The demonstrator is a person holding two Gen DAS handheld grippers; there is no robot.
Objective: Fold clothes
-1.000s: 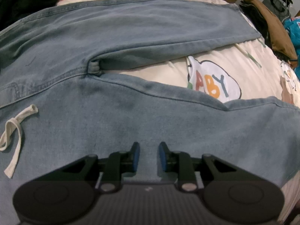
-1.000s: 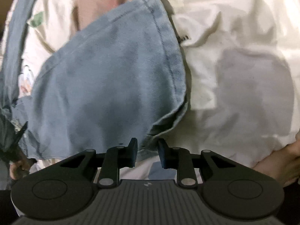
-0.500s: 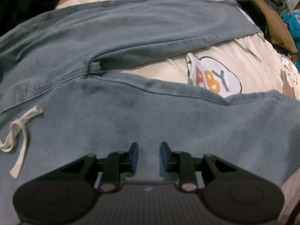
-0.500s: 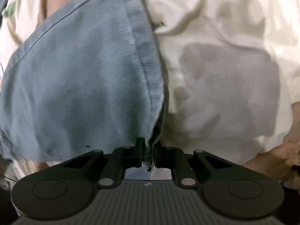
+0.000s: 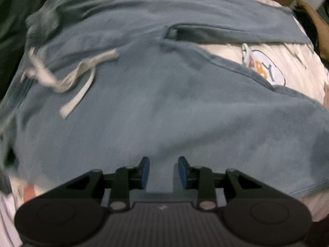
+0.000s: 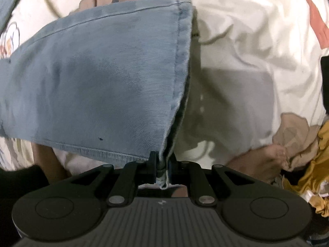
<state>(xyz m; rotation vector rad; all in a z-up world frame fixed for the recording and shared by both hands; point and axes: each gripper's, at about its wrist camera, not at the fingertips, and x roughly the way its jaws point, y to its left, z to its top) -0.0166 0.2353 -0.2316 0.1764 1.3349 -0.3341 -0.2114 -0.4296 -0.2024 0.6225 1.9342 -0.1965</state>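
In the left wrist view, the jeans [image 5: 164, 107] are spread on the bedsheet [image 5: 292, 61], legs running toward 2 o'clock; the left gripper [image 5: 163, 171], just widened, is held empty above them. In the right wrist view, the hem corner [image 6: 162, 171] is clamped in the right gripper [image 6: 161, 173], the leg stretching toward 10 o'clock.

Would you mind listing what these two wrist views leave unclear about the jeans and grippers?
- Left wrist view: motion blur smears the jeans and drawstring; waistband detail is unreadable.
- Left wrist view: whether the open left gripper touches the denim.
- Right wrist view: the right gripper hides the clamped hem corner.
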